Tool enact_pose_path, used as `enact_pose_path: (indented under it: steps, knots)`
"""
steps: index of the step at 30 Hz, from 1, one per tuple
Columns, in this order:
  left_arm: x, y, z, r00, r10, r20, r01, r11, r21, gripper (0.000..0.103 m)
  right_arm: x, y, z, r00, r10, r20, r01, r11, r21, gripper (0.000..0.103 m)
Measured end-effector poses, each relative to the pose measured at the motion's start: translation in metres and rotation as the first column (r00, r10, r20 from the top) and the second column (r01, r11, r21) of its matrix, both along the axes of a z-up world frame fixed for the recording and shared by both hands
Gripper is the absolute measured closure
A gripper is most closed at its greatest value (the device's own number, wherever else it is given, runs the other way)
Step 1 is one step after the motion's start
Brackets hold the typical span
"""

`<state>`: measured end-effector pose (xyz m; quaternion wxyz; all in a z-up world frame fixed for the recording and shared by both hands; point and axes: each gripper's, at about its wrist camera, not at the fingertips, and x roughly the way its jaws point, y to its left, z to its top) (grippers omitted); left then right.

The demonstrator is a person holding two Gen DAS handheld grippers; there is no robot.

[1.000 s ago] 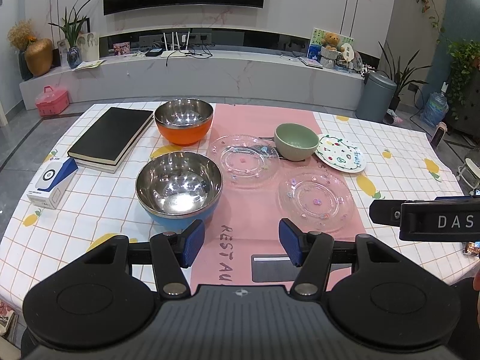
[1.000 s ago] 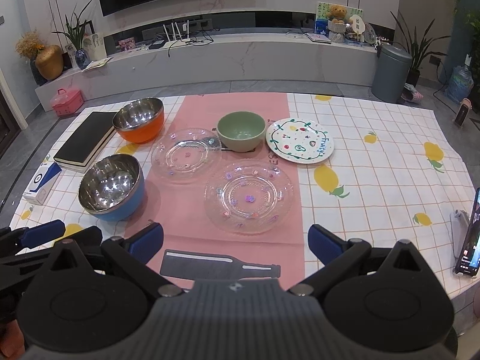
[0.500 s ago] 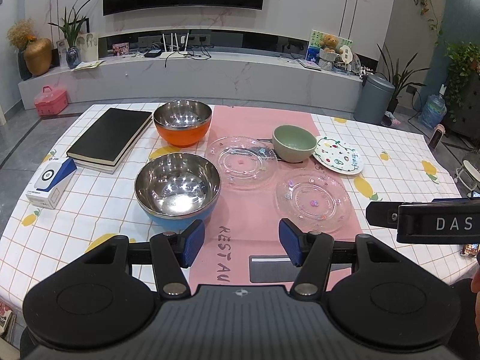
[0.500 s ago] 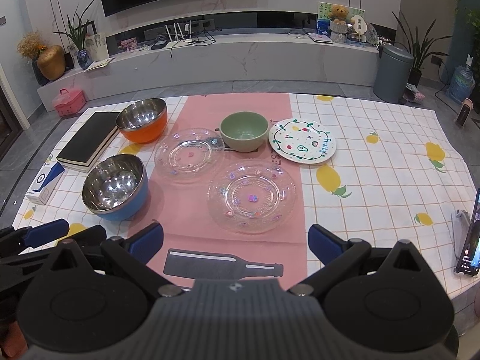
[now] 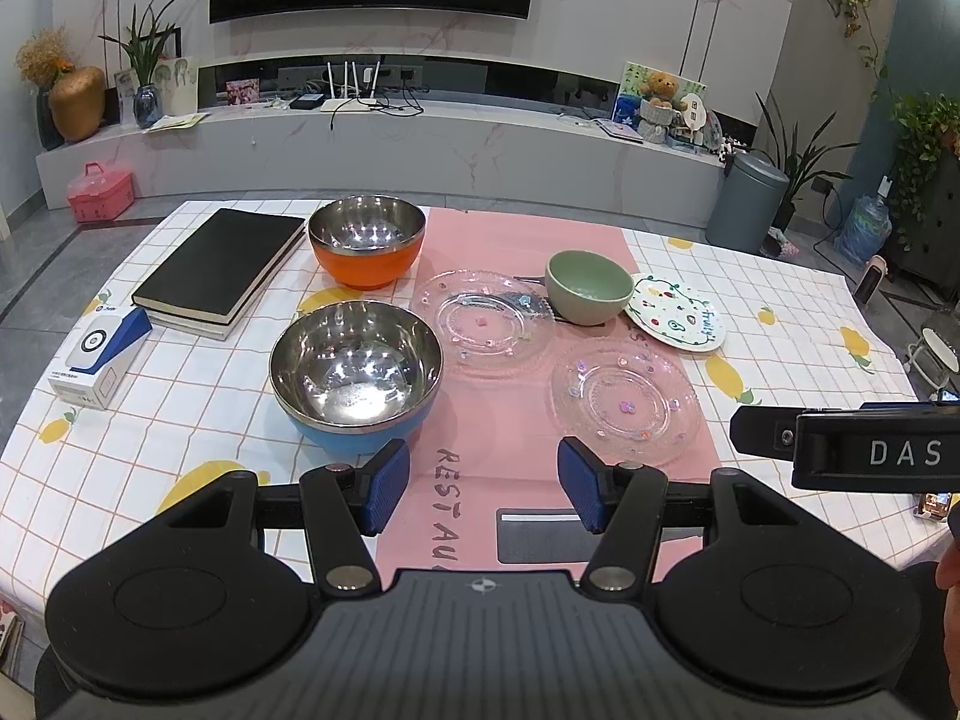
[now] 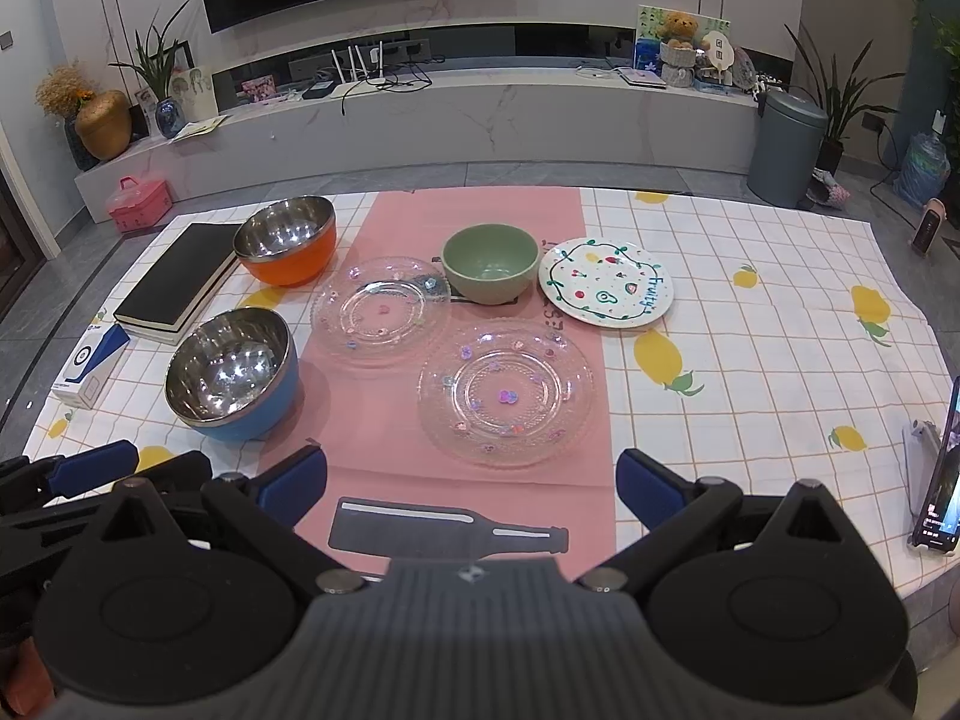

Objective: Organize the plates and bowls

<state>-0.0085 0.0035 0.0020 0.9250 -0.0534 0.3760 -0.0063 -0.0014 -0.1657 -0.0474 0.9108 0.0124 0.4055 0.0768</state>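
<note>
On the table stand a blue steel bowl (image 5: pixel 355 375) (image 6: pixel 233 373), an orange steel bowl (image 5: pixel 366 247) (image 6: pixel 285 247), a green bowl (image 5: pixel 588 286) (image 6: pixel 490 263), two clear glass plates, one farther (image 5: pixel 485 323) (image 6: pixel 380 310) and one nearer (image 5: pixel 624 399) (image 6: pixel 506 393), and a white painted plate (image 5: pixel 675 311) (image 6: pixel 606 288). My left gripper (image 5: pixel 483 491) is open and empty, just short of the blue bowl. My right gripper (image 6: pixel 471 489) is open wide and empty, just short of the near glass plate.
A black book (image 5: pixel 221 263) and a small white-blue box (image 5: pixel 101 354) lie at the table's left. A phone (image 6: pixel 939 480) stands at the right edge. A pink runner (image 6: pixel 468 228) runs down the middle. The right gripper's body (image 5: pixel 852 447) shows at the left view's right side.
Both grippers have drifted slightly forward and up over the table's near edge. Jaws and dishes are unchanged.
</note>
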Motion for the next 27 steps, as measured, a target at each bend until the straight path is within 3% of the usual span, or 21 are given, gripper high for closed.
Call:
enact_pose_path:
  steps: [7,11,17,19,21,23,27]
  knots:
    - [-0.001,0.019,0.004,0.998,0.038,0.048,-0.037,0.999,-0.022,0.035,-0.005,0.006,-0.002,0.992,0.057,0.114,-0.062,0.997,0.048,0.003]
    - [0.004,0.042,0.011,0.993,0.095,0.066,-0.088,0.991,-0.096,0.035,0.003,0.019,-0.005,0.988,0.094,0.125,-0.103,0.993,0.063,0.005]
    - [0.015,0.074,0.006,0.986,0.146,0.082,-0.136,0.983,-0.122,0.041,0.026,0.05,-0.015,0.984,0.134,0.116,-0.142,0.988,0.062,0.022]
    - [0.021,0.086,-0.001,0.983,0.168,0.073,-0.156,0.977,-0.148,0.046,0.036,0.061,-0.019,0.983,0.148,0.106,-0.155,0.986,0.062,0.031]
    - [0.027,0.097,-0.007,0.98,0.191,0.06,-0.178,0.969,-0.17,0.053,0.047,0.073,-0.025,0.983,0.162,0.086,-0.168,0.983,0.067,0.032]
    - [0.034,0.104,-0.014,0.98,0.194,0.043,-0.184,0.968,-0.168,0.056,0.058,0.084,-0.032,0.984,0.167,0.063,-0.171,0.983,0.07,0.033]
    - [0.049,0.114,-0.027,0.976,0.217,0.005,-0.215,0.967,-0.134,0.056,0.081,0.107,-0.049,0.981,0.194,0.012,-0.195,0.978,0.076,0.045]
